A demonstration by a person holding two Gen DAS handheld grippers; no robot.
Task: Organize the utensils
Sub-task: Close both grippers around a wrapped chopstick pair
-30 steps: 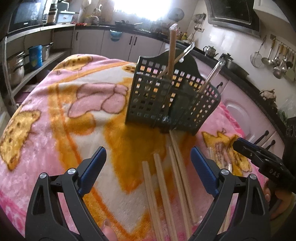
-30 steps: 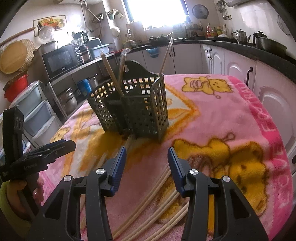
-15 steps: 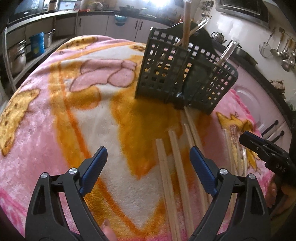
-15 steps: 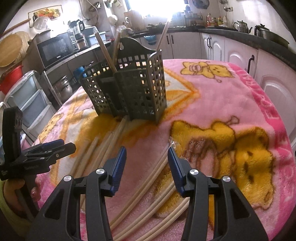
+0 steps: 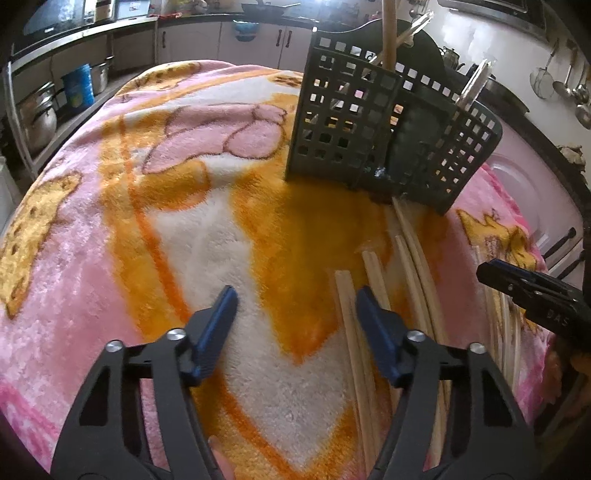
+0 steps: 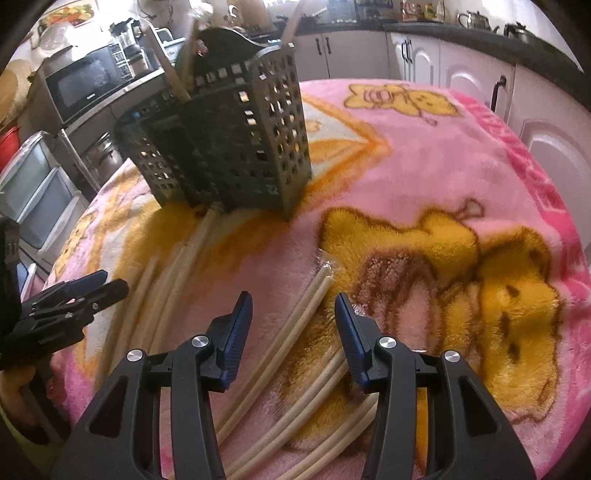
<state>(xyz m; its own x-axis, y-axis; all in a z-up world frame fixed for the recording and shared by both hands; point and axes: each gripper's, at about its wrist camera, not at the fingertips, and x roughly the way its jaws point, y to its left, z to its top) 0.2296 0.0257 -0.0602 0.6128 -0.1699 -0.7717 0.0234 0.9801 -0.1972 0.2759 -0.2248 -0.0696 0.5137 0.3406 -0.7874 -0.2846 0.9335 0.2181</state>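
Two grippers hang low over a pink and orange blanket, each unclenched and grasping nothing. The left gripper has just been narrowing its jaws, with only bare blanket between them; the square wooden chopsticks lie just right of its right finger. The right gripper straddles the far ends of the pale round chopsticks, pads apart from them. Beyond both, at the far side, stands the dark perforated caddy, already holding a few upright utensils, among them a wooden handle. Judged from this, the task is only partly done: many sticks remain loose on the blanket, near the caddy's foot. Compared with a second ago, both views sit lower and closer to the sticks, and the caddy has shifted toward the upper frame edge.
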